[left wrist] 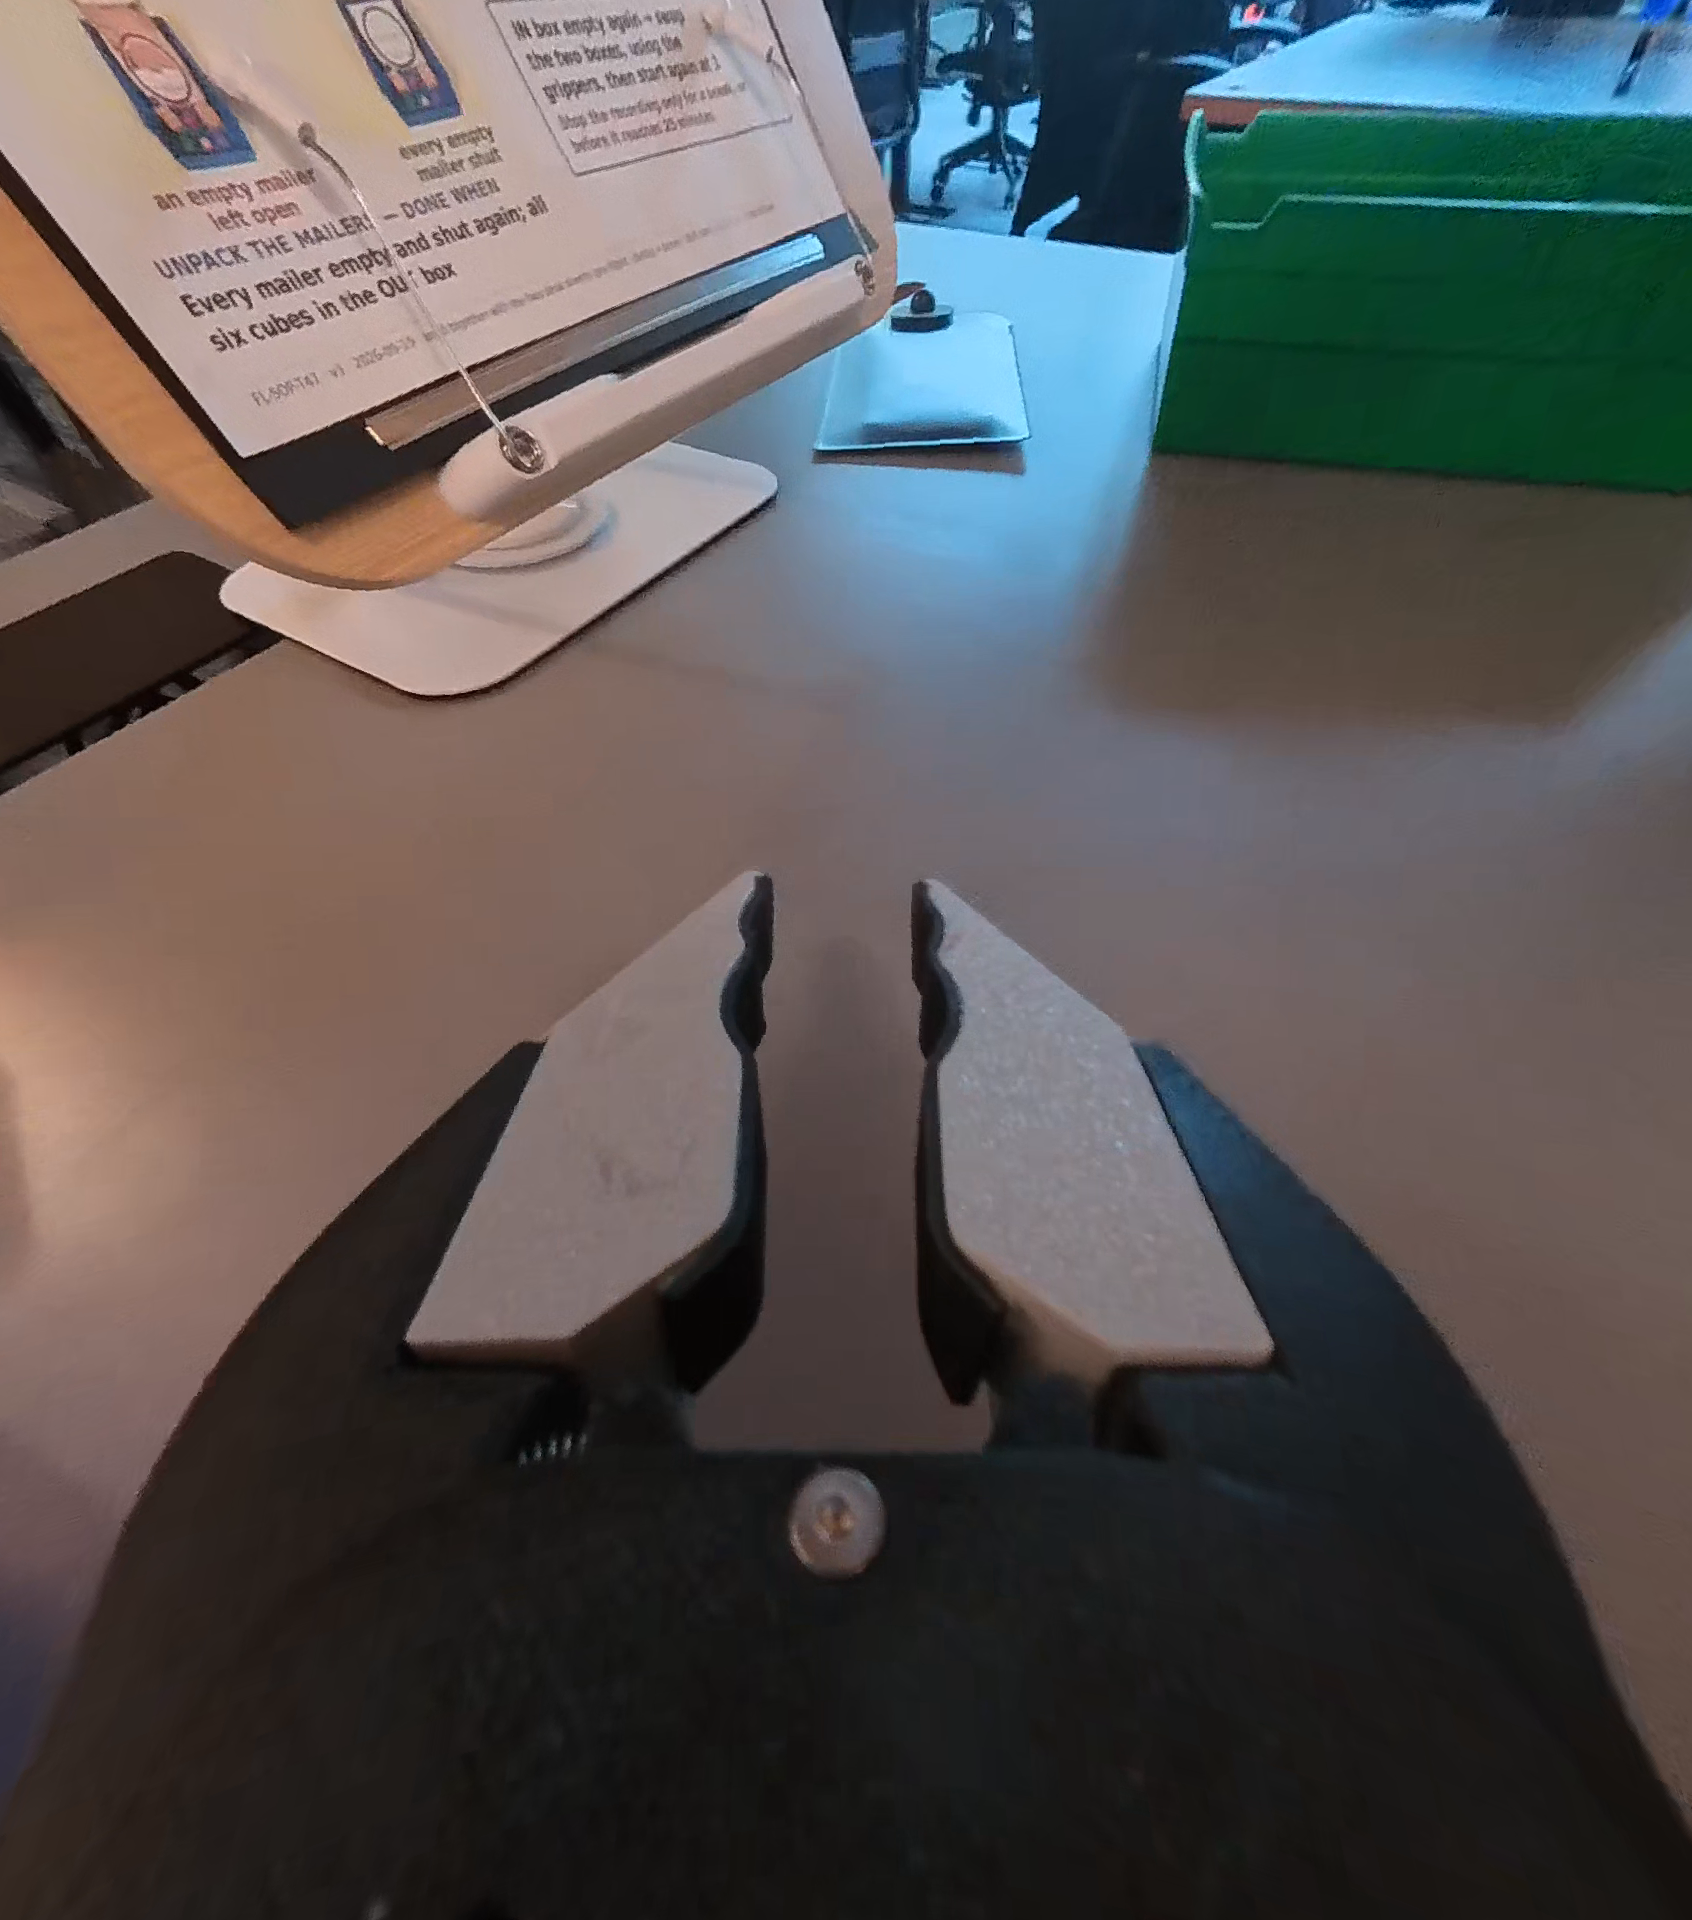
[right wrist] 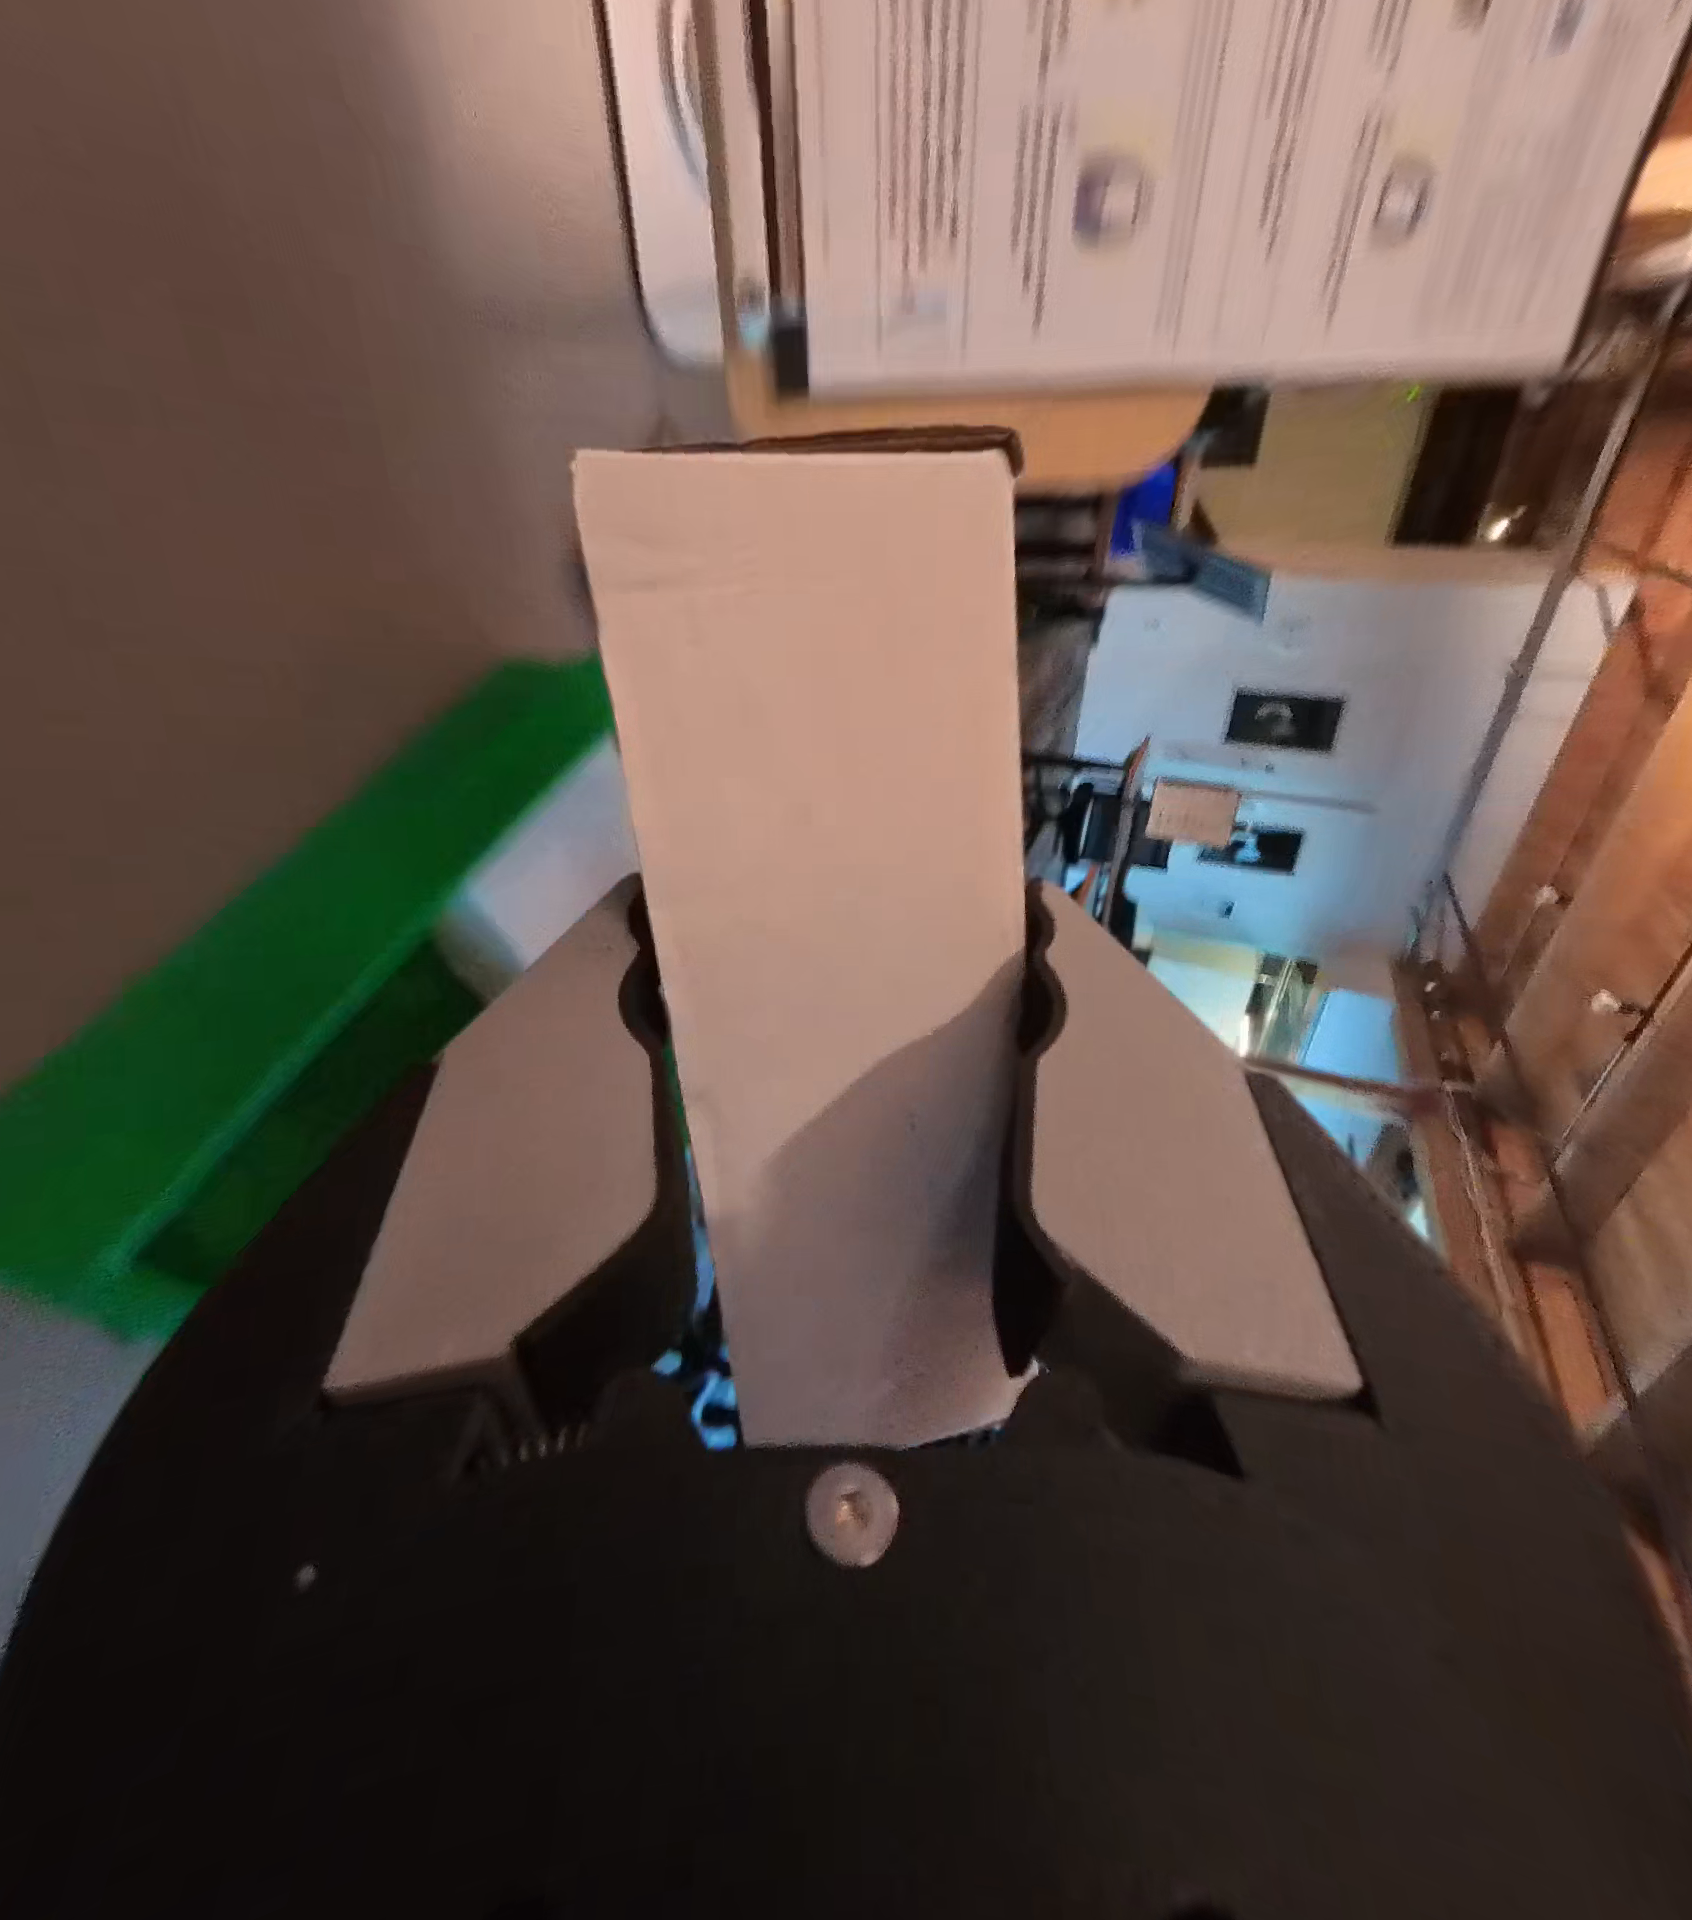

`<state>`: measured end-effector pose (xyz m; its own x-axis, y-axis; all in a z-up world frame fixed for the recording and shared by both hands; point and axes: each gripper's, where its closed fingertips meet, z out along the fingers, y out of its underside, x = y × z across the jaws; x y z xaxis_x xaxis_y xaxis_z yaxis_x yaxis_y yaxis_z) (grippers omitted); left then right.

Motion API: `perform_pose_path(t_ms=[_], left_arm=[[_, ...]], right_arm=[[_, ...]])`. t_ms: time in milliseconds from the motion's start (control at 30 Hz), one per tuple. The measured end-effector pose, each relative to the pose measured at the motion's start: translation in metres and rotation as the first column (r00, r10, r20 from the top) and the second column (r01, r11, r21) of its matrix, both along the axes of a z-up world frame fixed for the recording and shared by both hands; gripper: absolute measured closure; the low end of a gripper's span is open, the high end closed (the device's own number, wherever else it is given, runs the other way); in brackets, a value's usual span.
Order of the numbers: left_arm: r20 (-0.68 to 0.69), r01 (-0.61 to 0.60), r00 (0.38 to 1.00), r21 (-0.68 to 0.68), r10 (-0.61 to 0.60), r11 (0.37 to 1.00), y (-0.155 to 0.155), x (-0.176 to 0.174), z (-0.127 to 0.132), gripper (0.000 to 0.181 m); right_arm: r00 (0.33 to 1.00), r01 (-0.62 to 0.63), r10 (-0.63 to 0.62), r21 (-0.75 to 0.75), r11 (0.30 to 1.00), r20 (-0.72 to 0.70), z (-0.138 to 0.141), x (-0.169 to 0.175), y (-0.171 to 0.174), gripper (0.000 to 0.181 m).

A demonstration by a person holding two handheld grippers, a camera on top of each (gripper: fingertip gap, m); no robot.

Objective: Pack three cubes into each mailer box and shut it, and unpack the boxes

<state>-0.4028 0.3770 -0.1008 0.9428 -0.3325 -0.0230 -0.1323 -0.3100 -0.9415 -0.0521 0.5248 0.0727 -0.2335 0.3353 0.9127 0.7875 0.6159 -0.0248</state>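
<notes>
L gripper (left wrist: 842, 914) hangs low over the grey surface (left wrist: 1237, 831), fingers (left wrist: 613, 1143) parted by a narrow gap w/ nothing between them, just bare surface showing through. Ahead-left of it a sheet holder (left wrist: 385, 312) w/ a printed page stands tilted on a white base (left wrist: 509, 613). Ahead-right sits a green bin (left wrist: 1486, 343), & between holder and bin a small white pouch (left wrist: 925, 395) lies flat, a dark round bit at its far end.

R gripper (right wrist: 837, 935) is up off the surface & rolled over hard, so the room looks sideways in its view. Its fingers (right wrist: 530, 1143) are clamped on a white mailer box (right wrist: 811, 831), one on each broad side, seen narrow-face-on. Box's long axis runs straight out along the fingers, far end pointing away from the gripper toward the sheet holder (right wrist: 1185, 187); near end is tucked deep in by the finger roots. Dark edge shows along the far end; can't tell if the lid is fully shut. Green bin (right wrist: 229, 987) shows blurred to the left of the box, lower down. No cubes visible in either view.
</notes>
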Motion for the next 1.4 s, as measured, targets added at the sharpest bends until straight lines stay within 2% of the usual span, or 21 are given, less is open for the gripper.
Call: perform_pose_path(t_ms=[67,133,233,500,700,867,1133,1300,1400], left_arm=[[-0.013,-0.021,1.0,-0.013,0.021,1.0,0.002,-0.002,-0.005,0.157],[-0.007,-0.044,0.999,-0.031,0.043,0.999,0.004,-0.004,-0.009,0.157],[-0.007,-0.045,0.999,-0.045,0.045,0.998,0.006,-0.002,-0.013,0.159],[-0.039,-0.083,0.996,-0.003,0.083,0.997,0.004,-0.003,-0.009,0.164],[-0.009,-0.108,0.994,0.019,0.108,0.994,0.0,-0.007,-0.005,0.165],[-0.007,-0.105,0.994,0.014,0.106,0.994,-0.001,-0.005,-0.006,0.165],[-0.015,-0.098,0.995,0.009,0.098,0.995,-0.001,-0.004,-0.007,0.165],[-0.023,-0.093,0.995,0.009,0.093,0.996,-0.001,-0.002,-0.007,0.165],[-0.029,-0.092,0.995,0.009,0.092,0.996,-0.001,-0.002,-0.008,0.165]], right_arm=[[0.997,0.073,-0.073,-0.024,0.997,0.019,-0.007,0.047,0.029,0.114],[0.988,0.149,-0.146,-0.067,0.987,0.041,-0.026,0.089,0.052,0.114],[0.975,0.223,-0.22,-0.077,0.972,0.042,-0.051,0.131,0.072,0.114],[0.971,0.234,-0.238,-0.117,0.965,-0.018,-0.09,0.155,0.077,0.114],[0.966,0.244,-0.253,-0.138,0.96,-0.053,-0.102,0.169,0.078,0.114],[0.968,0.243,-0.249,-0.224,0.944,-0.001,-0.119,0.17,0.066,0.113],[0.989,0.104,-0.139,-0.439,0.892,-0.048,-0.123,0.125,0.013,0.115],[0.993,0.02,-0.073,-0.463,0.886,-0.098,-0.122,0.089,-0.009,0.115],[0.991,0.022,-0.075,-0.429,0.903,-0.107,-0.12,0.072,-0.011,0.115]])
